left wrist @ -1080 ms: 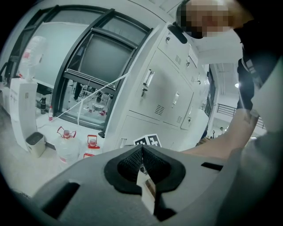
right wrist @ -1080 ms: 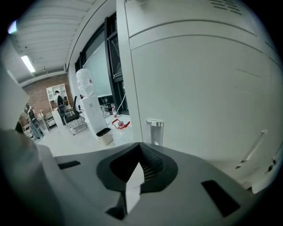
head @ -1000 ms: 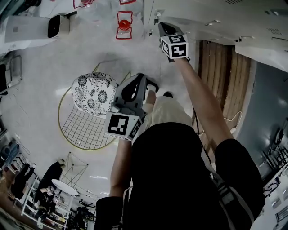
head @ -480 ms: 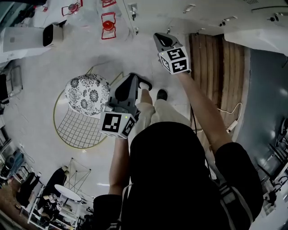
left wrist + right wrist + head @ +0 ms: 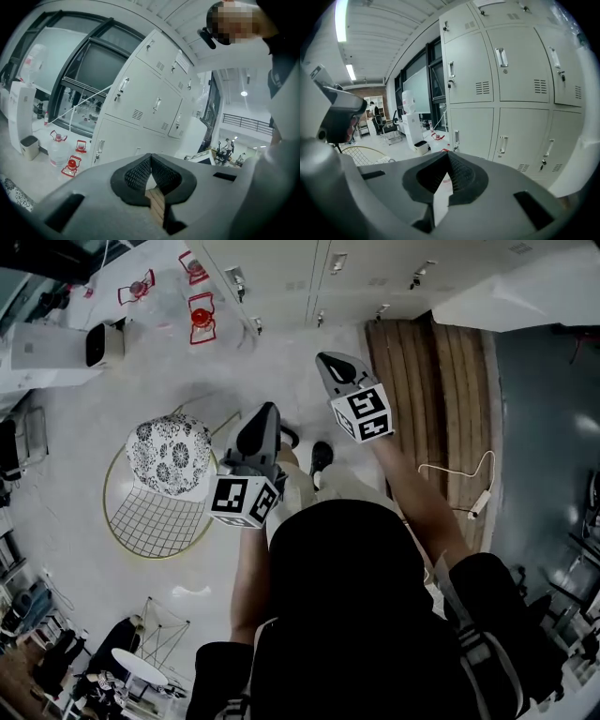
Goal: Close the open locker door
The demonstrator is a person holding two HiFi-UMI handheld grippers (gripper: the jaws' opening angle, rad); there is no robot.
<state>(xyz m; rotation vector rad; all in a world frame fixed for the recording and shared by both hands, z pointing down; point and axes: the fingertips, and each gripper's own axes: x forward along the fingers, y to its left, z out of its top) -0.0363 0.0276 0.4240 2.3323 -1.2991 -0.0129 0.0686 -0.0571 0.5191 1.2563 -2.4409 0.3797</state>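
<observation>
Facing the open locker door [image 5: 525, 292] without touching it, left gripper [image 5: 151, 160] and right gripper [image 5: 449, 160] sit pinched together, empty; closing not yet begun.

right gripper [image 5: 449, 158] jaws together, empty; grey lockers [image 5: 515, 89] ahead.

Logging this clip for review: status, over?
Left gripper and right gripper shut, empty. Locker door open, untouched, ahead to the right. Wire chair off left, not in the path.
</observation>
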